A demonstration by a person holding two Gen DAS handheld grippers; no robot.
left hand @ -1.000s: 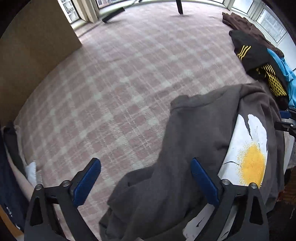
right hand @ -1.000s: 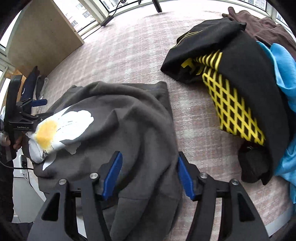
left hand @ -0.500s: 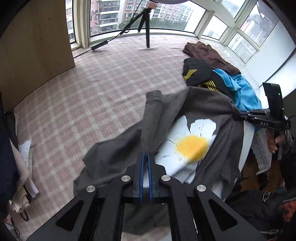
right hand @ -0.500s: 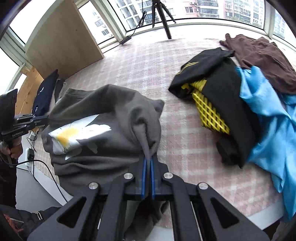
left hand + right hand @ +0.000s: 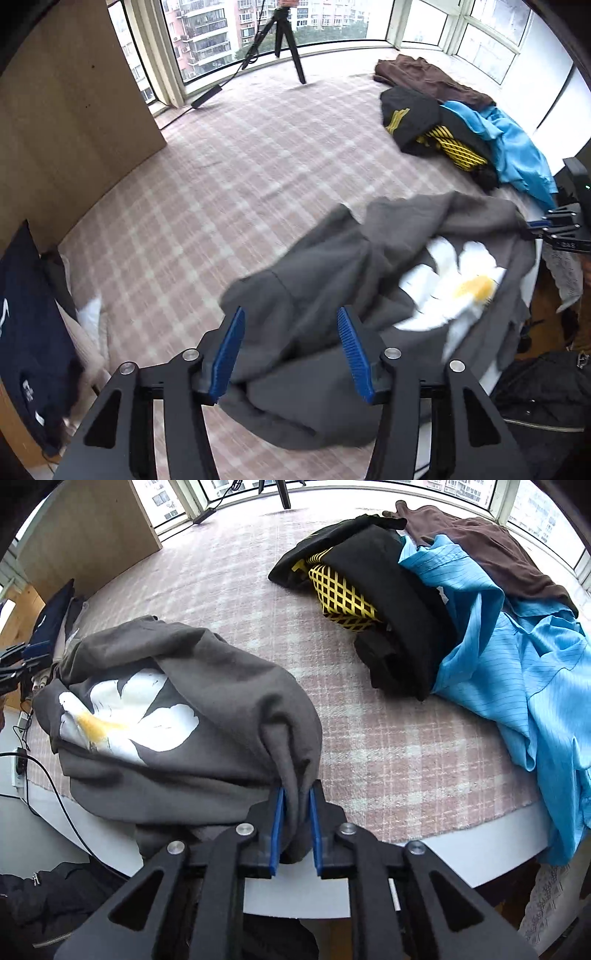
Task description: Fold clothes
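Note:
A dark grey sweatshirt (image 5: 332, 266) with a white and yellow flower print (image 5: 454, 284) lies crumpled on the pink plaid table cover (image 5: 221, 184). My left gripper (image 5: 291, 350) is open, its blue pads on either side of the sweatshirt's near edge and gripping nothing. In the right wrist view the sweatshirt (image 5: 221, 672) bunches toward my right gripper (image 5: 295, 827), which is shut on a thick fold of the grey cloth at the table's front edge. The right gripper (image 5: 546, 225) also shows at the far right of the left wrist view.
A pile of clothes sits at the right: a black and yellow garment (image 5: 369, 579), a blue shirt (image 5: 498, 646) and a brown garment (image 5: 480, 542). A tripod (image 5: 284, 40) stands by the windows. A wooden panel (image 5: 66, 110) and a navy garment (image 5: 26, 332) are at the left.
My left gripper has opened and let go of the sweatshirt, which dropped back onto the table. The right gripper still holds its fold, with the pads a little wider apart.

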